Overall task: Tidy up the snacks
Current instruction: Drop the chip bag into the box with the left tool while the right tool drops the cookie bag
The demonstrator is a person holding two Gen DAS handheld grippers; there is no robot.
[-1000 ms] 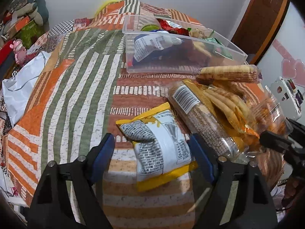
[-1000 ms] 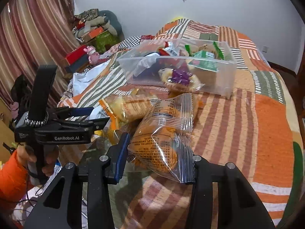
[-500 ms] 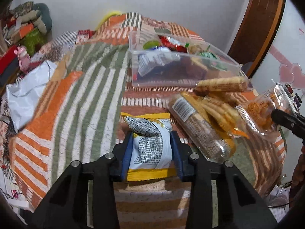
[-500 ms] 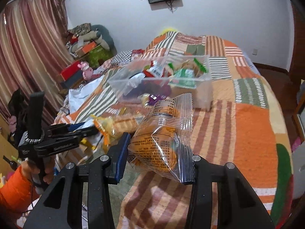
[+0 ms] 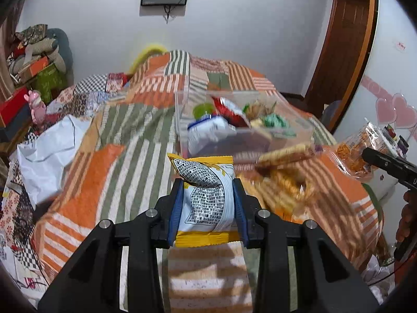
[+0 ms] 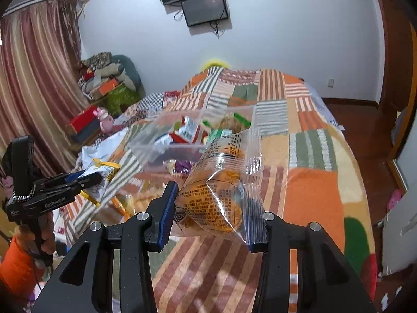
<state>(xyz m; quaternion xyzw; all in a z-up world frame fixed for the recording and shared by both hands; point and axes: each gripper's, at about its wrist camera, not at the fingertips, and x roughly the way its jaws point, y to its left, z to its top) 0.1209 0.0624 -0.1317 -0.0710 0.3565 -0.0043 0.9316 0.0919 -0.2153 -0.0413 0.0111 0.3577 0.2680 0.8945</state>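
My left gripper (image 5: 207, 203) is shut on a yellow and white snack packet (image 5: 206, 195) and holds it above the quilt. It also shows at the left of the right wrist view (image 6: 86, 180). My right gripper (image 6: 213, 208) is shut on a clear zip bag of orange snacks (image 6: 216, 187), lifted off the bed; the bag also shows at the right edge of the left wrist view (image 5: 357, 148). A clear plastic bin (image 5: 242, 127) with several snack packets stands on the bed beyond both; in the right wrist view the bin (image 6: 182, 135) is ahead, left.
Wafer rolls (image 5: 284, 154) and a pack of stick biscuits (image 5: 284, 190) lie on the striped quilt (image 5: 125, 156) right of the held packet. A white bag (image 5: 49, 151) lies at the left bed edge. Boxes and clutter (image 6: 104, 91) stand by the curtain.
My left gripper closed on the yellow packet and lifted it off the quilt. My right gripper rose with the zip bag; both views now tilt up toward the wall.
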